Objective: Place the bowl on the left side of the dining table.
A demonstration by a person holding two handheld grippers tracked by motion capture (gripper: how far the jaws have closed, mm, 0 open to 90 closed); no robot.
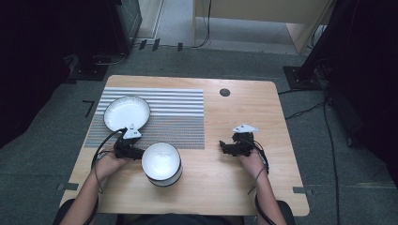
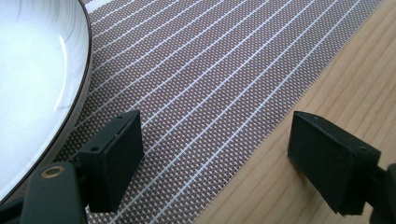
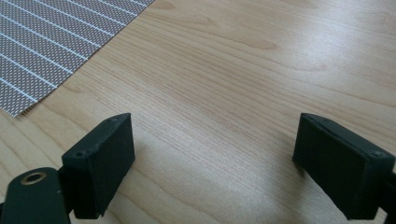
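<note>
Both tools sit low over the desk, jaws spread wide and holding nothing. Starting at the left, the left tool rests at the near edge of the striped placemat, with the person's left hand behind it. In the left gripper view its jaws straddle the mat's border: one jaw over the brown weave, the other over bare wood. Just beyond the left tool, on the mat, lies the shallow white plate, whose dark rim fills the upper left corner of that view. Just beside the left tool, toward the middle, stands the deep white bowl on the wood at the mat's near edge; I can't tell if the tool touches it. Farther right, well apart from the bowl, the right tool hovers over plain wood, gripped by the right hand. In the right gripper view a corner of the mat shows at upper left.
</note>
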